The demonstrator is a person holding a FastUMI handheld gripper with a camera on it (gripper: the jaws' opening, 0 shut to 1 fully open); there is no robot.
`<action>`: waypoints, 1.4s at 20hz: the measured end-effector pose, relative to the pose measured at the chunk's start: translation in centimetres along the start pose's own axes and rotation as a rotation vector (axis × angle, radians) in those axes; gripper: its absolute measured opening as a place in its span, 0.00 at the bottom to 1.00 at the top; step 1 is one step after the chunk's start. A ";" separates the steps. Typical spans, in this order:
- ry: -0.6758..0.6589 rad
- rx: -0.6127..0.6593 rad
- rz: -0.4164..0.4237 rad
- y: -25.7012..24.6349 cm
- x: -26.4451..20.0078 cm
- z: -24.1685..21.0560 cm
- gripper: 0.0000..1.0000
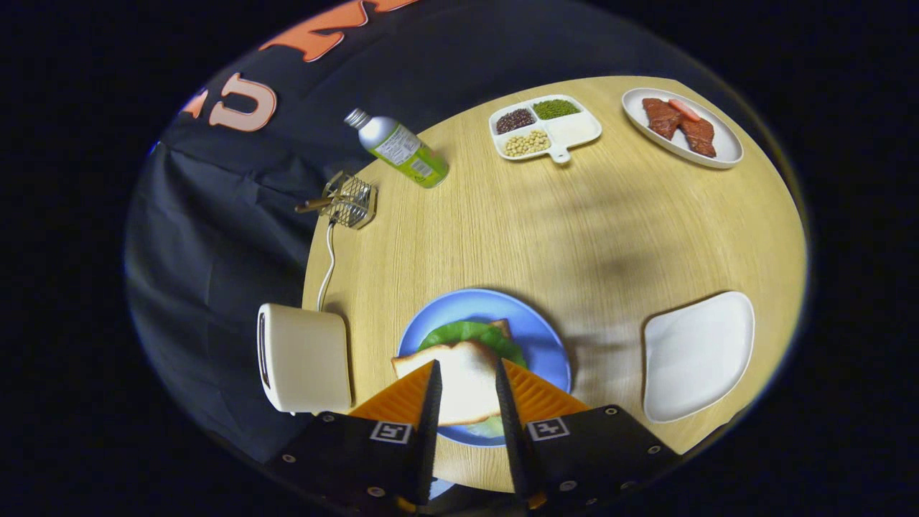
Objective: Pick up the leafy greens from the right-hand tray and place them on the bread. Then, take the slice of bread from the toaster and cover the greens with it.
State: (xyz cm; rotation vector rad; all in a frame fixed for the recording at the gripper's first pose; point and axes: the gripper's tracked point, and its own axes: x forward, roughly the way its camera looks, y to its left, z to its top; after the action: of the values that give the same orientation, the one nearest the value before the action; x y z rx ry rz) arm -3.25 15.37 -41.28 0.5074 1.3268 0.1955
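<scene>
Now my hand-held gripper grips the bread slice between both fingers. It sits over the leafy greens on the blue plate.

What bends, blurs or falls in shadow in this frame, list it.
Gripper view: fisheye distortion curves the round table and tilts the bottle; a soft dark shadow lies on the wood between the blue plate and white tray; the bread slice between the gripper fingers looks slightly soft.
</scene>
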 end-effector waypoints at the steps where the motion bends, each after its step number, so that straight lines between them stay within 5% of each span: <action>1: -0.027 -0.012 -0.008 -0.2 -0.7 0.4 0.55; 5: -0.160 -0.075 -0.005 0.6 -4.3 3.0 0.76; 11: -0.339 -0.197 0.037 2.3 -12.6 6.5 0.90; 19: -0.762 -0.437 -0.068 2.6 -24.0 11.7 0.97; 28: -1.122 -0.551 -0.154 4.8 -34.8 13.2 0.98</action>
State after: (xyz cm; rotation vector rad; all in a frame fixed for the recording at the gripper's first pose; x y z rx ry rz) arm 1.59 1.86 -6.55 -0.0062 0.1791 0.1059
